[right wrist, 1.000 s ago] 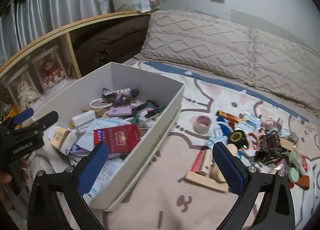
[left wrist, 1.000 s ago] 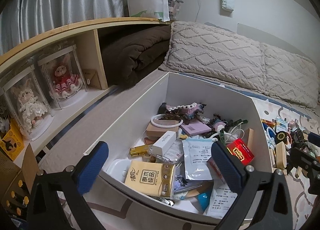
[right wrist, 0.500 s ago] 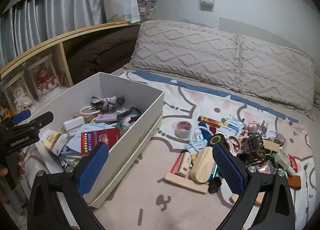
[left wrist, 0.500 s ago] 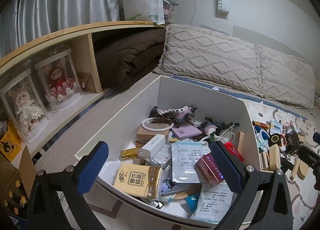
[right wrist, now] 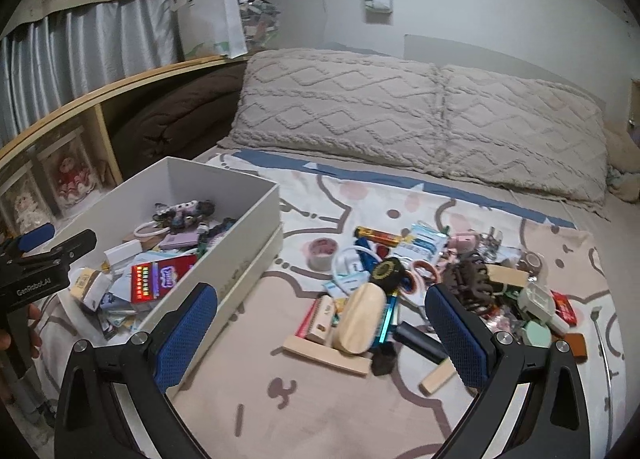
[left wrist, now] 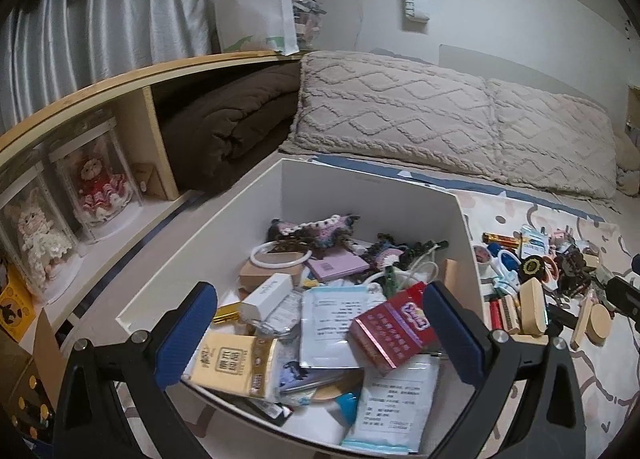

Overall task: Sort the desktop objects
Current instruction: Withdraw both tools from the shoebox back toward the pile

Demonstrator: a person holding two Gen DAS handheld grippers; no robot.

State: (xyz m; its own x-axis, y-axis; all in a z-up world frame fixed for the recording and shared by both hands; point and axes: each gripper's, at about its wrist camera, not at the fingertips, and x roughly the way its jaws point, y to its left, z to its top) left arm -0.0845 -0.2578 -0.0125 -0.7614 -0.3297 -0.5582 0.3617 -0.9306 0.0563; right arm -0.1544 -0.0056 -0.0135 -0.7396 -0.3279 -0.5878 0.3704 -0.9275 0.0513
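A white box (left wrist: 368, 199) (right wrist: 240, 227) stands on the bed, filled with several small items: a red packet (left wrist: 392, 327) (right wrist: 160, 277), a yellow tissue pack (left wrist: 236, 363), a white ring (left wrist: 280, 257). My left gripper (left wrist: 320, 335) hovers open over the box's near end, holding nothing. My right gripper (right wrist: 322, 333) is open above a loose pile on the bedspread: a wooden oval block (right wrist: 360, 317), a brown hair claw (right wrist: 468, 283), a tape roll (right wrist: 323, 253), a black round tin (right wrist: 387, 273). The left gripper's body (right wrist: 44, 259) shows at the left of the right wrist view.
Two knitted pillows (right wrist: 400, 119) line the back of the bed. A wooden shelf (left wrist: 132, 115) at the left holds a brown blanket (left wrist: 232, 119) and boxed dolls (left wrist: 96, 187). A white bag (left wrist: 256, 7) stands on top of the shelf.
Both grippers have pulled back and lifted, so the box and pile look farther away. The red packet now lies flatter in the box near the right wall. Both stay open.
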